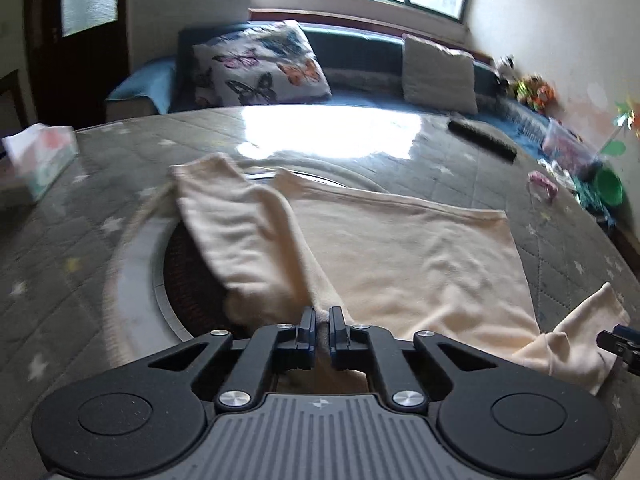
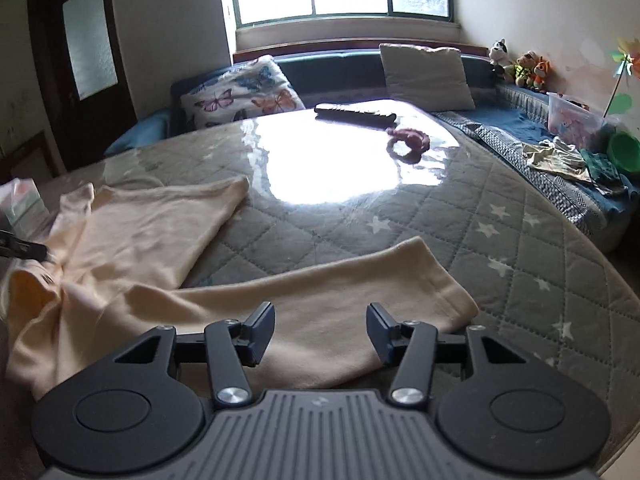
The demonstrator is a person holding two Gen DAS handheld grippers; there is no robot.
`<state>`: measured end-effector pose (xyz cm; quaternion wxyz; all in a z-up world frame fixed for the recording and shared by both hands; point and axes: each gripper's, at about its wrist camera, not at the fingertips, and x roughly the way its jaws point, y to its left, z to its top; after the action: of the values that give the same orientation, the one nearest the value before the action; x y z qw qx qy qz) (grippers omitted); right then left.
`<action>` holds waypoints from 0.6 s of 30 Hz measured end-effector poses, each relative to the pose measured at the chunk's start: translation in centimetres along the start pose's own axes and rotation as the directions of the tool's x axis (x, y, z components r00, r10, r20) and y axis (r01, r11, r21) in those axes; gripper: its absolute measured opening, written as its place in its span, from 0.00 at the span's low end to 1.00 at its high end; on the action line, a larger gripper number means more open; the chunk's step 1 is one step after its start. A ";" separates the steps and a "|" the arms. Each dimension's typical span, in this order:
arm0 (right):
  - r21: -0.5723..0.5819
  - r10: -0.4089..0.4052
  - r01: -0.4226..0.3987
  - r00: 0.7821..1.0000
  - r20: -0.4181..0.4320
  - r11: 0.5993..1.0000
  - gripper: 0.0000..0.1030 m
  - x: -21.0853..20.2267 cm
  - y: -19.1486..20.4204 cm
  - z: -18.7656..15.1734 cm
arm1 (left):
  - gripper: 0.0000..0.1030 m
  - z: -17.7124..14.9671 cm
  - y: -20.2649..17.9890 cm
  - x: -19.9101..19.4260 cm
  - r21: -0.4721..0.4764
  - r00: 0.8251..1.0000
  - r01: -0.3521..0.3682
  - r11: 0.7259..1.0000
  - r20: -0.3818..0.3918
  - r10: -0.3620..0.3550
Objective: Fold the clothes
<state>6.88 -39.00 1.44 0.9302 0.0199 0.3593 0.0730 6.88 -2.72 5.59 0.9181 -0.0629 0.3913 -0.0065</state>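
A cream long-sleeved top lies spread on the round table. My left gripper is shut on a fold of the top near its shoulder, and one sleeve hangs lifted from it. In the right wrist view the top's body lies at the left and its other sleeve stretches across right under my right gripper. The right gripper is open and empty, just above that sleeve. Its tip shows at the right edge of the left wrist view.
A tissue box stands at the table's left. A black remote and a pink scrunchie lie at the far side. A sofa with cushions, toys, a plastic box and a green bowl lines the back and right.
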 end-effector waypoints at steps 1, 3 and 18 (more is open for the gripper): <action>0.002 -0.005 0.005 1.000 -0.004 1.000 0.50 0.1 -0.1 0.0 | 0.07 -0.4 0.6 -0.9 -0.007 1.000 -0.007 1.000 0.010 0.007; 0.010 -0.019 0.019 1.000 -0.009 1.000 0.50 0.5 -0.4 -0.1 | 0.06 -1.5 1.8 -2.6 -0.030 1.000 -0.015 0.999 0.024 0.016; -0.008 -0.037 0.037 0.999 -0.018 0.999 0.56 1.0 -0.1 0.2 | 0.22 -5.8 3.7 -5.4 -0.016 0.997 -0.062 0.998 -0.037 0.061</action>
<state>7.72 -38.92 0.91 0.9280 0.0089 0.3680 0.0572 -1.14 0.62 5.04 0.9100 -0.0585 0.4098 0.0238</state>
